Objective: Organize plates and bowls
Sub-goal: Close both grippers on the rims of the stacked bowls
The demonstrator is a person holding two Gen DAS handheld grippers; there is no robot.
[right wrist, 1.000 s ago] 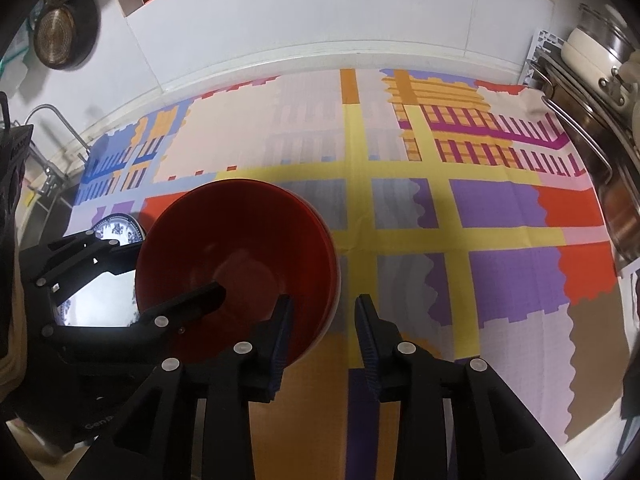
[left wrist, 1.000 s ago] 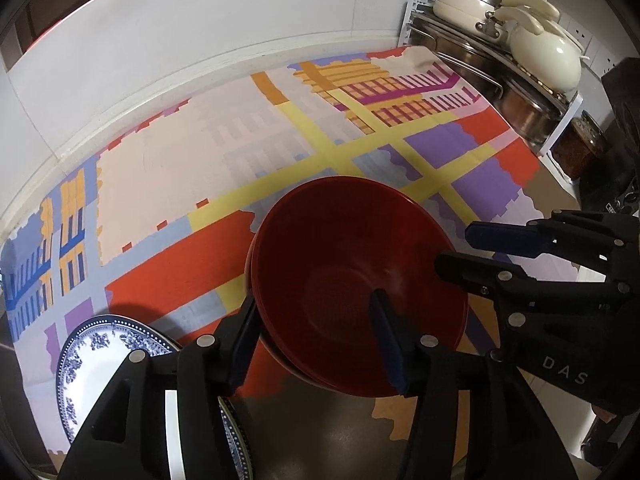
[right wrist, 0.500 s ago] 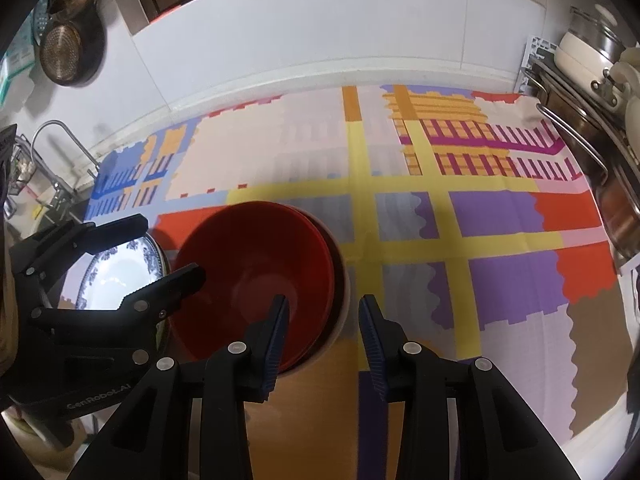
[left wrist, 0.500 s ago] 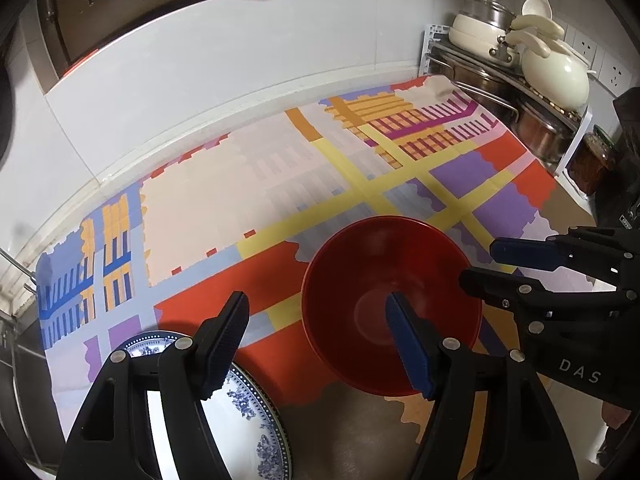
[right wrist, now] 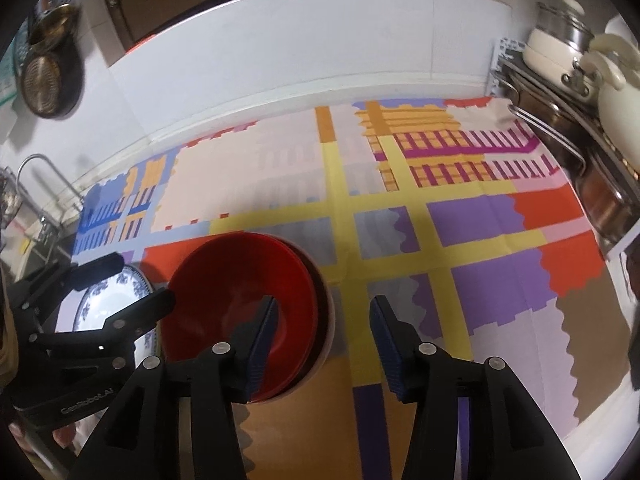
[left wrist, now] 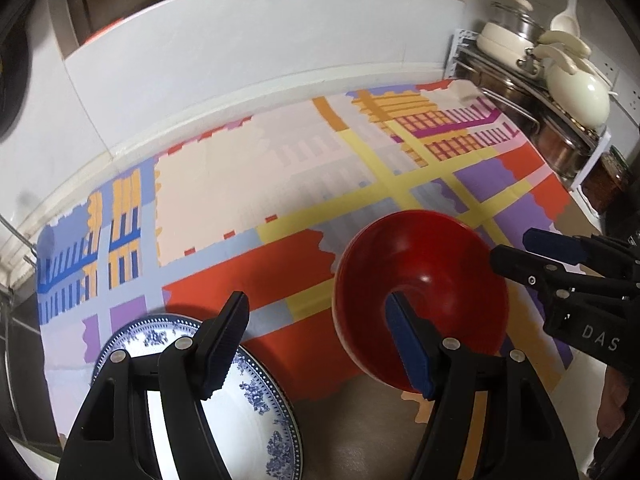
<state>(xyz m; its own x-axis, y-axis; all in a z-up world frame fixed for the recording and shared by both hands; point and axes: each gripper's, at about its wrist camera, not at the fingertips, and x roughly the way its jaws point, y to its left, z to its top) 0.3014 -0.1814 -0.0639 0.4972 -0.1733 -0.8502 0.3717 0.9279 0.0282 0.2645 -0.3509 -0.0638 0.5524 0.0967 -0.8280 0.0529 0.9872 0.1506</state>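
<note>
**Red bowls nested and released; both tools standing clear**

Red plastic is the matter in hand: the red bowl [right wrist: 244,300] sits inside a second bowl [right wrist: 320,320], whose darker lip shows along its right edge, so the two read as one nested stack. I judge the stacking of the bowls complete, since neither tool bears on them. The stack rests on the patterned cloth [right wrist: 400,200], toward the near edge of the counter.

Just left of the stack lies the blue-and-white plate [left wrist: 248,400], flat on the counter's near corner and apart from the bowls. I take it to be kept separate by kind: plates on one side, bowls on the other.

My left gripper [left wrist: 316,344] holds its jaws wide apart. One finger hangs over the plate, the other over the bowl's hollow; I see neither pressing on anything, and nothing is held.

My right gripper [right wrist: 320,336] has jaws opening at this moment. The left finger stands over the bowl's inner wall, the right finger over bare cloth; the rim passes between them, ungripped.

Against the far right wall, a rack of pots [left wrist: 560,92] stands well apart and plays no part.
</note>
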